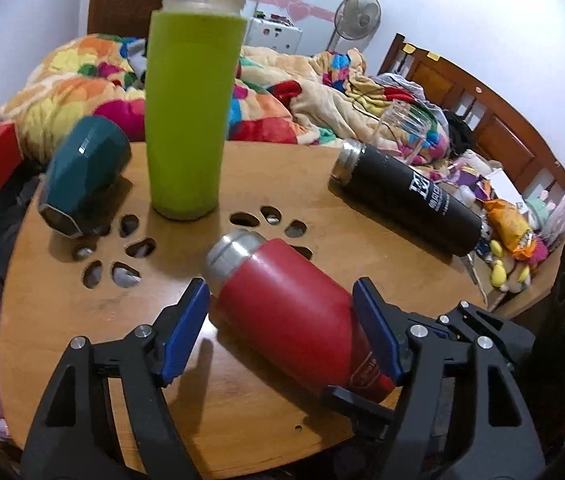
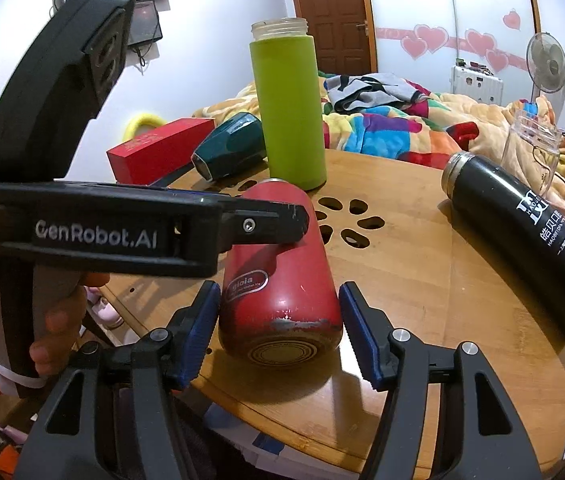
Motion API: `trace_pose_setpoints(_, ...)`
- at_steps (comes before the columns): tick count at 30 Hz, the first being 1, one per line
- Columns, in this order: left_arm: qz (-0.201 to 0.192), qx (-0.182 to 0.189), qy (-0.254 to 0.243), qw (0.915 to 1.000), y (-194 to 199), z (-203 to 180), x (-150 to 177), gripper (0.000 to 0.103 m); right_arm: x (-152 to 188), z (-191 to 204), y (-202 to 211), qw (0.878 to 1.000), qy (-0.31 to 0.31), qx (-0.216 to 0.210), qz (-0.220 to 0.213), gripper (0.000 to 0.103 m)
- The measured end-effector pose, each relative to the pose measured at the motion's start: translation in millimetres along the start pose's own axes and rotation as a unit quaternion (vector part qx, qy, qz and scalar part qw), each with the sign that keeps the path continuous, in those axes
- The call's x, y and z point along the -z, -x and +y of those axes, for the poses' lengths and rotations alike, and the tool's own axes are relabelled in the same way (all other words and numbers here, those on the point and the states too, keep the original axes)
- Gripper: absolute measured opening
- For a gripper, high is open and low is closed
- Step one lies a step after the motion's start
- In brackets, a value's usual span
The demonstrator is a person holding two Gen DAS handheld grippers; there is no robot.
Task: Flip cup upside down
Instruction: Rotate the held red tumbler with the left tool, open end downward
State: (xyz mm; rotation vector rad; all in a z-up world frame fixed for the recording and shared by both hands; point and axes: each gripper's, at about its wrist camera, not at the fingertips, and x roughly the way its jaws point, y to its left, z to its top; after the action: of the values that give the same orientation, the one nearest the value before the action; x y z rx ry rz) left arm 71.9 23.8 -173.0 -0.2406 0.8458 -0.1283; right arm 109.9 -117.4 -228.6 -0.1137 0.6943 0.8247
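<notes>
A red steel cup (image 1: 290,312) lies on its side on the round wooden table (image 1: 242,412), its silver mouth pointing away to the left. My left gripper (image 1: 282,328) is open with its blue pads on both sides of the cup's body. In the right wrist view the red cup (image 2: 278,280) shows its scuffed base toward me. My right gripper (image 2: 278,328) is open and straddles the base end, pads close to the cup. The left gripper's body (image 2: 122,232) reaches over the cup from the left.
A tall green cup (image 1: 190,112) stands upright at the table's far side. A teal cup (image 1: 82,176) and a black flask (image 1: 410,196) lie on their sides. A clear glass cup (image 2: 530,148) stands at the far right edge. A red box (image 2: 158,148) and a bed lie beyond.
</notes>
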Motion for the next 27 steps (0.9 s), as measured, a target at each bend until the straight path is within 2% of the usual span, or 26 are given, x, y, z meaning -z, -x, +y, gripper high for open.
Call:
trace_pose_setpoints(2, -0.005, 0.007, -0.002, 1.0000, 5, -2, -2, 0.063, 0, 0, 0, 1.000, -0.005, -0.001, 0.001, 0.059)
trace_pose_setpoints(4, -0.007, 0.007, -0.012, 0.9999, 8, -7, -5, 0.046, 2, -1, -2, 1.000, -0.012, 0.001, 0.004, 0.060)
trace_pose_setpoints(7, -0.003, 0.003, -0.031, 0.9995, 7, -14, -4, 0.027, 8, 1, -10, 1.000, -0.015, 0.017, 0.020, 0.061)
trace_pose_setpoints(10, -0.004, -0.004, -0.039, 0.9992, 5, -19, -3, 0.022, 14, 3, -12, 0.999, -0.018, 0.035, 0.016, 0.060)
trace_pose_setpoints(13, -0.004, 0.015, -0.033, 0.9994, 8, -20, -4, 0.015, 16, 2, -7, 0.999, -0.031, 0.042, 0.005, 0.059)
trace_pose_setpoints(23, -0.028, 0.044, -0.028, 0.9982, 42, -20, -19, 0.015, -8, 13, 36, 0.997, 0.002, 0.051, -0.053, 0.058)
trace_pose_setpoints(27, -0.029, 0.064, -0.019, 0.9973, 58, -13, -28, 0.015, -21, 15, 40, 0.997, 0.007, 0.050, -0.060, 0.058)
